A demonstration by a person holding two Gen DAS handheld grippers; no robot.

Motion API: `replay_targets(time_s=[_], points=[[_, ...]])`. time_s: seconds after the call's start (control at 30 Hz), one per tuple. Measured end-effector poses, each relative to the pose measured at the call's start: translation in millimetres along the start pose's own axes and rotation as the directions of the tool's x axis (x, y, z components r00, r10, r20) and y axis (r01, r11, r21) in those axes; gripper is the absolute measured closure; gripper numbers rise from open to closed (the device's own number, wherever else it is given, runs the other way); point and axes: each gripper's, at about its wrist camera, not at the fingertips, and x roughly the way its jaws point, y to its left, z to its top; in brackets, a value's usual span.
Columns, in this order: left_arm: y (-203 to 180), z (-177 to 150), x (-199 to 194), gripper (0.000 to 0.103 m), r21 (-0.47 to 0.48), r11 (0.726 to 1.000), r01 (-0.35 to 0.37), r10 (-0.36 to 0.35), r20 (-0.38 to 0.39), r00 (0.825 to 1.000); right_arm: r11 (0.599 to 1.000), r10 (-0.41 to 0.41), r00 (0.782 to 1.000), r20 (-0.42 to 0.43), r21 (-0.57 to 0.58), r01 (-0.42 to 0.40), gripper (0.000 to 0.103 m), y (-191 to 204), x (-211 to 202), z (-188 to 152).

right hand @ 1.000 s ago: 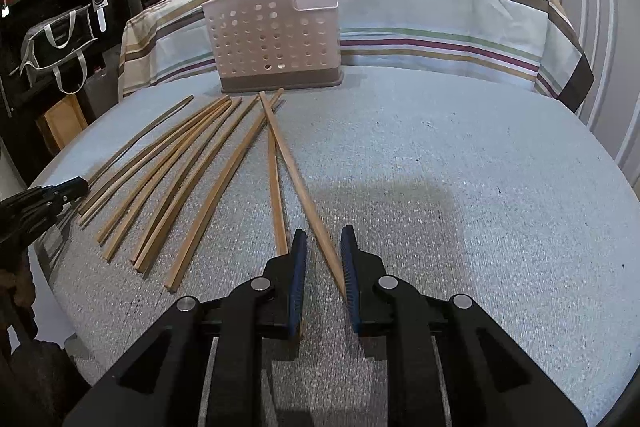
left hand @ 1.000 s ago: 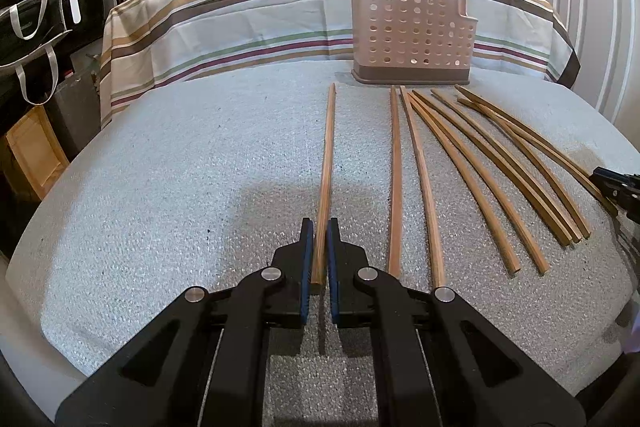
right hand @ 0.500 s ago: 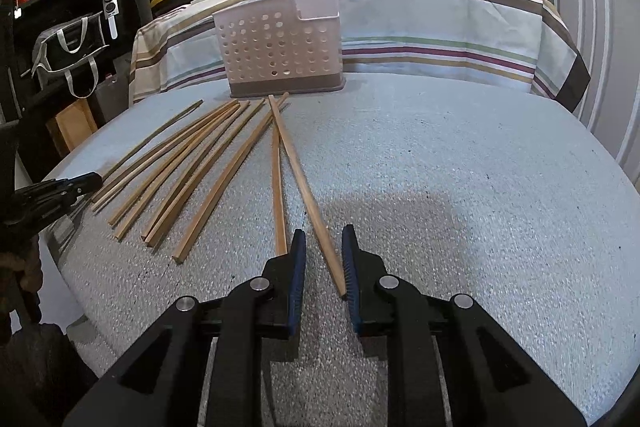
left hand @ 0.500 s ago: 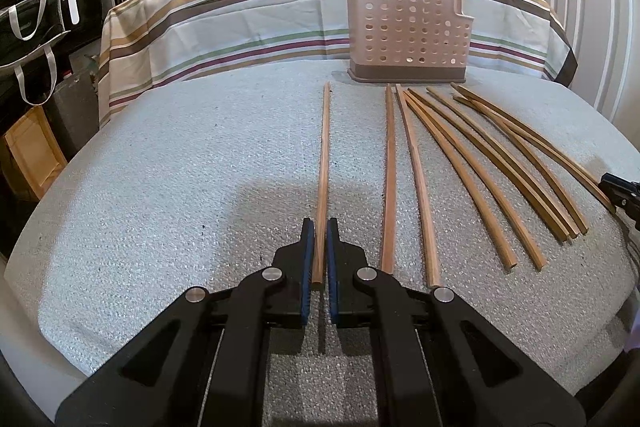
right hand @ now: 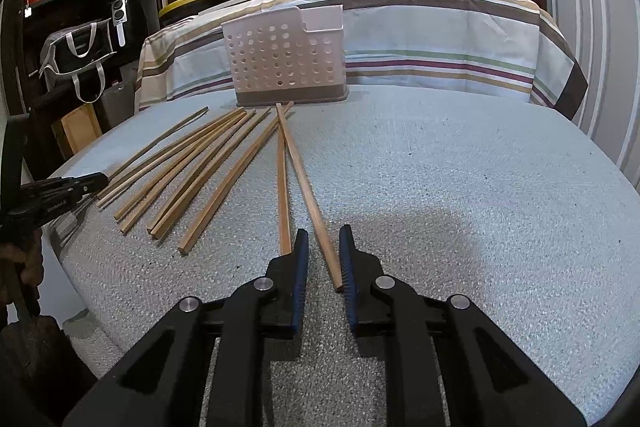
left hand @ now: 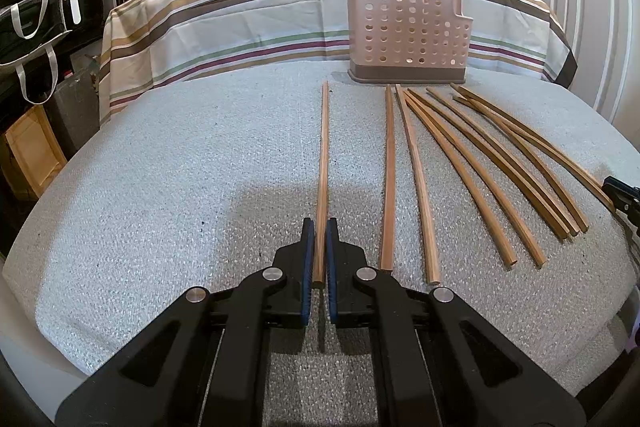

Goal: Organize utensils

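Left wrist view shows the left tongs (left hand: 319,241) closed on the near end of a single chopstick (left hand: 323,163), which runs straight away from the camera toward the perforated utensil holder (left hand: 408,35) at the far edge of the worktop (left hand: 160,187). That stick lies apart from the others; whether its far tip is off the padded surface cannot be told. To its right the remaining chopsticks (left hand: 472,163) lie fanned out on the worktop, their far ends gathered just in front of the holder.

From the right wrist view, the right tongs (right hand: 323,253) stand open around the near end of another chopstick (right hand: 308,191), with a clear gap at the left pad and the stick close against the right one. This stick crosses a neighbouring chopstick (right hand: 282,187) near the holder (right hand: 286,59).

As I judge it, the task is at its start: the holder looks empty through its holes and every stick is outside it. The step in hand is a pick-up on both sides, the left one already secured, the right one lined up but not squeezed.

Next the right tongs need closing on their stick alone, without catching the neighbour just to the left. Each stick then has to be lifted, tipped upright and lowered through the holder's open top. A long thin stick held at one end may swing or slip.
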Motion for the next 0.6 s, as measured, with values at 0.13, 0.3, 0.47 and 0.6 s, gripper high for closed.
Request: replay_targets(time_s=[0.13, 0.3, 0.47, 0.6], points=[[0.3, -0.9, -1.0, 0.097, 0.003, 1.0, -0.001, 0.001, 0.002, 1.0, 1.0, 0.008, 1.0, -0.001, 0.002, -0.008, 0.086, -0.9, 0.4, 0.7], [1.0, -0.3, -1.2, 0.097, 0.005, 1.0, -0.002, 0.002, 0.002, 1.0, 1.0, 0.004, 1.0, 0.003, 0.011, -0.004, 0.077, -1.2, -0.4, 1.4], [1.2, -0.1, -1.2, 0.097, 0.008, 1.0, -0.004, 0.004, 0.002, 1.0, 0.999, -0.004, 1.0, 0.023, 0.033, 0.003, 0.074, -5.4, -3.9, 1.8], [1.5, -0.1, -1.2, 0.097, 0.007, 1.0, -0.003, 0.003, 0.002, 1.0, 1.0, -0.006, 1.0, 0.018, 0.016, 0.006, 0.074, -3.5, -2.3, -2.0]])
